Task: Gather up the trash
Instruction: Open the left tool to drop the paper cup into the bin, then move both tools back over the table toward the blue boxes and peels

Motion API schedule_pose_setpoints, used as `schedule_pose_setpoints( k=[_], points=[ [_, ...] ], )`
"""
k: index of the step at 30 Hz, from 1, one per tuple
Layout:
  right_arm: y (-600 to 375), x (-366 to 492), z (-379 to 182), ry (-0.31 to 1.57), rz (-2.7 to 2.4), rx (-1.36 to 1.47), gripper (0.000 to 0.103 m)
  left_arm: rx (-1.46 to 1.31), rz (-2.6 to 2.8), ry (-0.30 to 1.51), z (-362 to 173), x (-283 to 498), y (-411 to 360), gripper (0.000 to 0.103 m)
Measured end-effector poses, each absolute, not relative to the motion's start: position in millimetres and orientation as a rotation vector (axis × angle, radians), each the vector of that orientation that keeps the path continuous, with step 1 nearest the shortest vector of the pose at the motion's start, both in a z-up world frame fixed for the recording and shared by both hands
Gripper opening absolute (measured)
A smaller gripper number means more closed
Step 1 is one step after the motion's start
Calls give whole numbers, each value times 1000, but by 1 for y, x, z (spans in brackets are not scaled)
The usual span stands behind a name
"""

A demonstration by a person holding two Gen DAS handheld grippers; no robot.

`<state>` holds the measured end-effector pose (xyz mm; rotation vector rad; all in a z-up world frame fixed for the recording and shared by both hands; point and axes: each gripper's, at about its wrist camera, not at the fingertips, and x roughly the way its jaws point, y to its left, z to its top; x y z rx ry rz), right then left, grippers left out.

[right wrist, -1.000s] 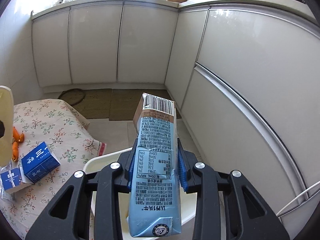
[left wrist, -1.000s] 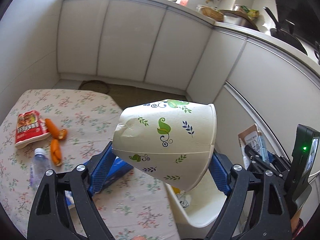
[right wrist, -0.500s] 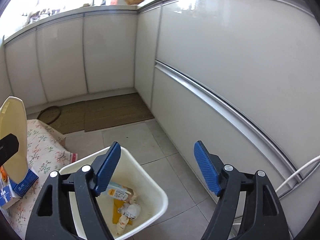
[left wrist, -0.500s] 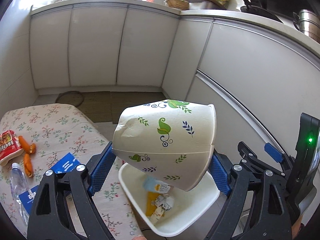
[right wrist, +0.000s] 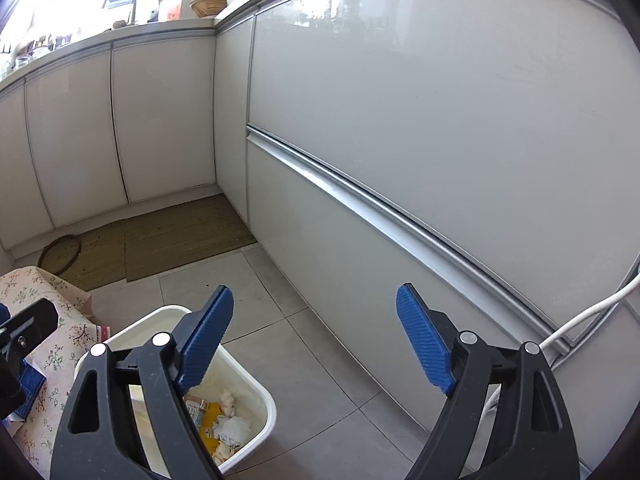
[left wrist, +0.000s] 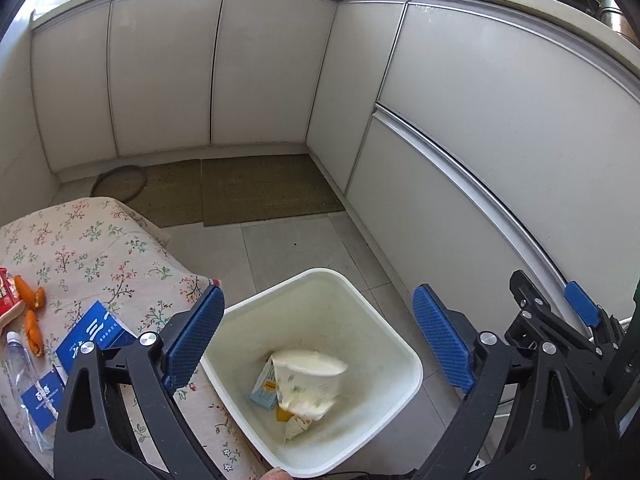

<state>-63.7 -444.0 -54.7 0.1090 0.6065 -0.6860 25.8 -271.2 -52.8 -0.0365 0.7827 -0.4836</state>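
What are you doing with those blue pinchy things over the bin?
A person is picking up trash with two hand-held grippers. Both the left gripper and the right gripper hang open and empty above the white bin. A paper cup lies in the bin on other trash. A blue box, orange peels and a plastic bottle wait on the table.

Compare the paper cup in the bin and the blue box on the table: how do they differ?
The paper cup lies tipped inside the white bin; the blue box lies on the floral table. The cup is cream, round and crumpled; the box is blue, flat-sided, with white print. Neither is held by a gripper.
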Motion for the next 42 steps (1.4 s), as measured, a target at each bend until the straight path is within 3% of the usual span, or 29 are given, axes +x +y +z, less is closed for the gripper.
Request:
schedule_pose_setpoints(
  k=[14, 42],
  points=[
    [-419, -55, -55, 603, -654, 48, 94, -41, -418, 816, -58, 25, -240, 96],
    [-312, -20, -55, 613, -453, -102, 94, -80, -198, 867, -71, 36, -125, 96]
  ],
)
